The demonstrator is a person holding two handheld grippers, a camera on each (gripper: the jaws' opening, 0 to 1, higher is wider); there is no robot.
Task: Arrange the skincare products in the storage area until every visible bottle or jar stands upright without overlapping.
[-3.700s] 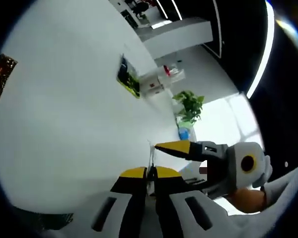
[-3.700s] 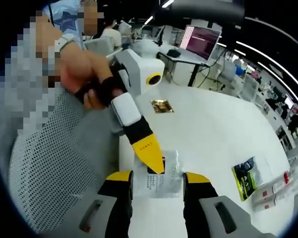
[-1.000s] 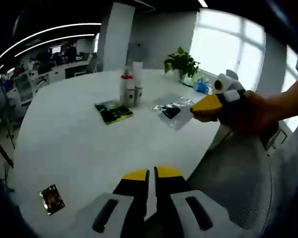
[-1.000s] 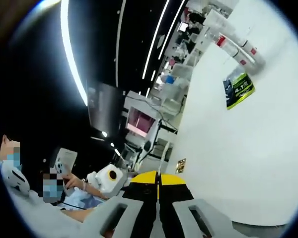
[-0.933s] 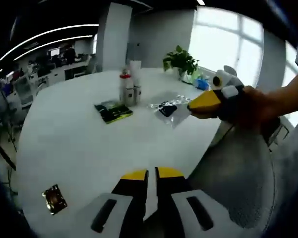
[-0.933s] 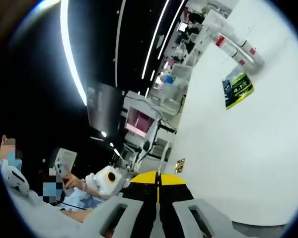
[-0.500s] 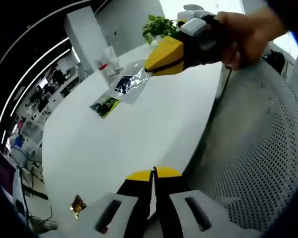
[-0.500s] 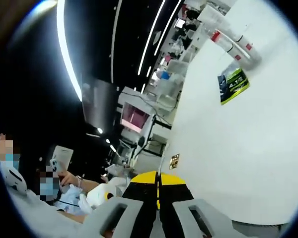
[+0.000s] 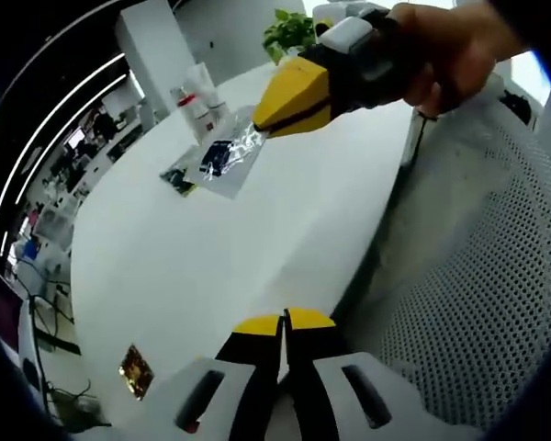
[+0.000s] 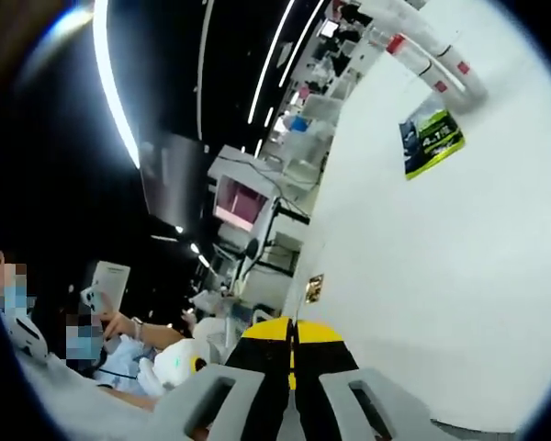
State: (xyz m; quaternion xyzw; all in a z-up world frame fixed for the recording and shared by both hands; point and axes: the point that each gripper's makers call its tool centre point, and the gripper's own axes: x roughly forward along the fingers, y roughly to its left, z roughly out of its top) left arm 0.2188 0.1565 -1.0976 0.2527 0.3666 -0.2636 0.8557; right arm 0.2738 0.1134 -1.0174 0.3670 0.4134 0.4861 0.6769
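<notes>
Clenched together with nothing between them, my left gripper (image 9: 284, 323) hangs over the round white table (image 9: 202, 248). My right gripper (image 9: 262, 118) pinches a clear crinkled plastic sachet (image 9: 222, 156) above it; white skincare bottles with red caps (image 9: 195, 103) stand upright beyond.

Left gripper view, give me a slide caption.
Right tongs carry a clear sachet over the white table.
</notes>
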